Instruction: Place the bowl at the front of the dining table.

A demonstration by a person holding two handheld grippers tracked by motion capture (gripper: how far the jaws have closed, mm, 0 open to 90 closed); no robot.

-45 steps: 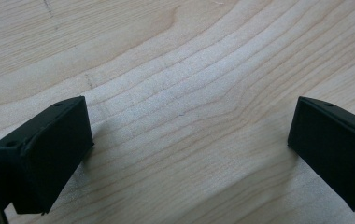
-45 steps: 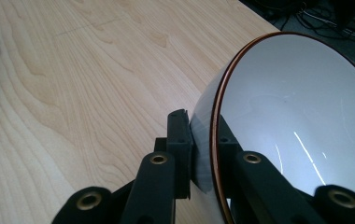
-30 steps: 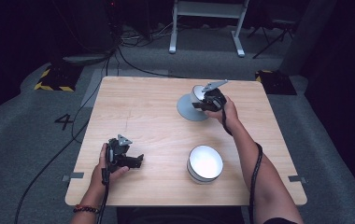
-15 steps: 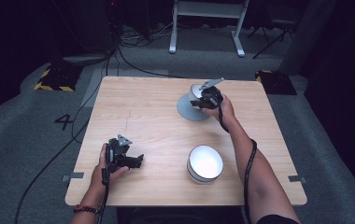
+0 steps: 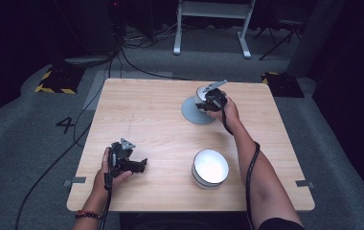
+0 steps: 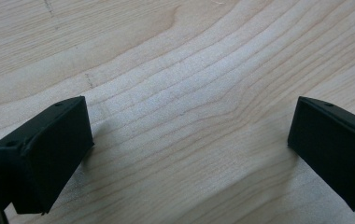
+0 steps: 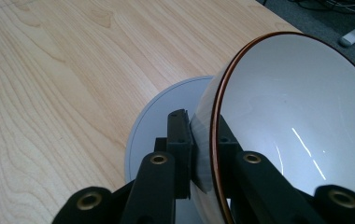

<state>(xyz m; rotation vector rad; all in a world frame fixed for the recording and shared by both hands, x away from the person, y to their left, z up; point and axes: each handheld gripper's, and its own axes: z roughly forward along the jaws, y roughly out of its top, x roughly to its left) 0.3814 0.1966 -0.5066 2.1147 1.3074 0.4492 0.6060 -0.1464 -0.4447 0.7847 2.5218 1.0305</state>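
Observation:
My right gripper [image 5: 212,101] is shut on the wall of a white bowl [image 5: 202,93] with a brown rim. The bowl [image 7: 297,121] is tipped on its side, one jaw inside it and one outside. It hangs just over a round grey plate [image 5: 193,113] at the back right of the table; the plate [image 7: 166,112] lies under the jaws of that gripper [image 7: 202,135]. My left gripper [image 5: 135,165] rests low at the front left. Its jaws stand wide apart over bare wood, and between the tips of the gripper [image 6: 189,149] there is nothing.
A second white bowl [image 5: 210,167] stands upright near the front edge, right of centre. The wooden table [image 5: 146,110] has bare wood across its left and middle. Grey carpet, cables and a white stand lie beyond the far edge.
My right gripper has carried the tilted bowl slightly left and down over the grey plate. The left gripper has stayed where it was.

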